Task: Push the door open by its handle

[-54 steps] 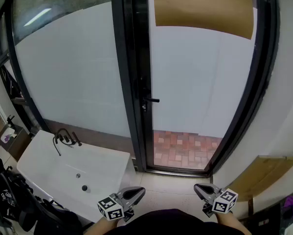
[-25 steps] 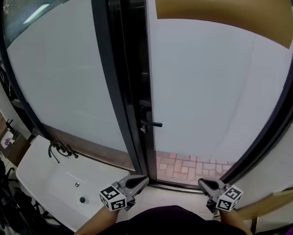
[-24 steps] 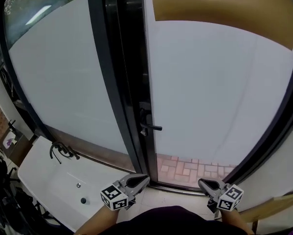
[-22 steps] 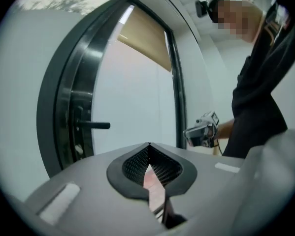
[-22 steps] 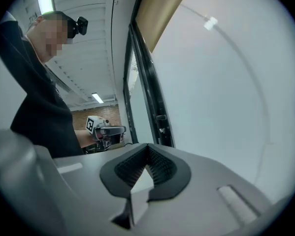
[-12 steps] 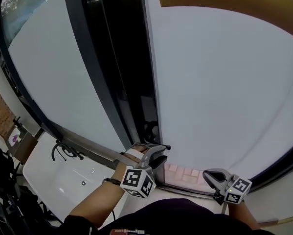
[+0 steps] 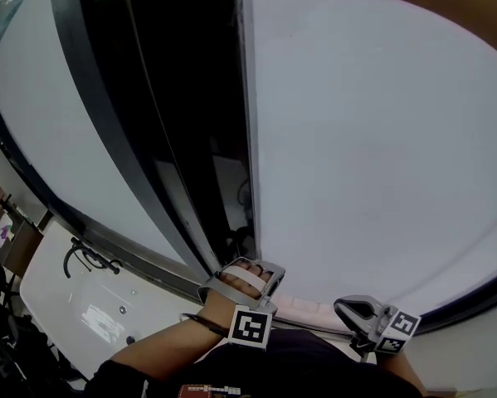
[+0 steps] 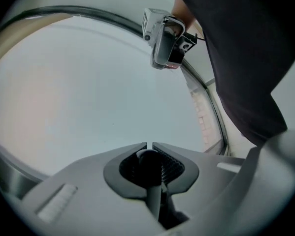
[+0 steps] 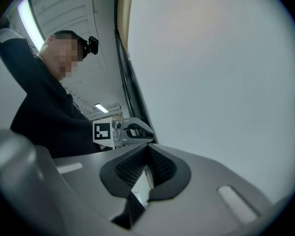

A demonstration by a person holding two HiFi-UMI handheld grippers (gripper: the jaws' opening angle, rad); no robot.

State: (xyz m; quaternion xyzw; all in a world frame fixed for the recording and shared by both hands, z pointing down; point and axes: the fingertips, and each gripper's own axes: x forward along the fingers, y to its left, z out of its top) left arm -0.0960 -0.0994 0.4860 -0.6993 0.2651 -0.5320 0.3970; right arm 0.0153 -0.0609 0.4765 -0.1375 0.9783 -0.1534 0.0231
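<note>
Nearest me, low in the head view, my left gripper (image 7: 250, 265) sits at the latch edge of the door. Its own view shows the jaws drawn in round the dark bar of the handle (image 8: 148, 162). They have just been closing, and now the tips almost meet past the bar with the pads on it. So I judge the reach and the grip done.

My right gripper (image 7: 343, 307) hangs at the lower right of the head view, apart from the door. Its jaws are pressed together on nothing, and I judge it has no part in this step.

Beyond the handle, the frosted glass of the door (image 7: 372, 156) fills the centre and right of the head view. Its left edge runs along the black frame (image 7: 173, 139). I see no gap of daylight there, so I judge the door not yet swung. The dark reflections along that edge do make a small opening hard to rule out.

What is left is nearly the whole push. I must turn the handle down if the latch needs it, then drive the door away from me on this grip until it stands open.
</note>
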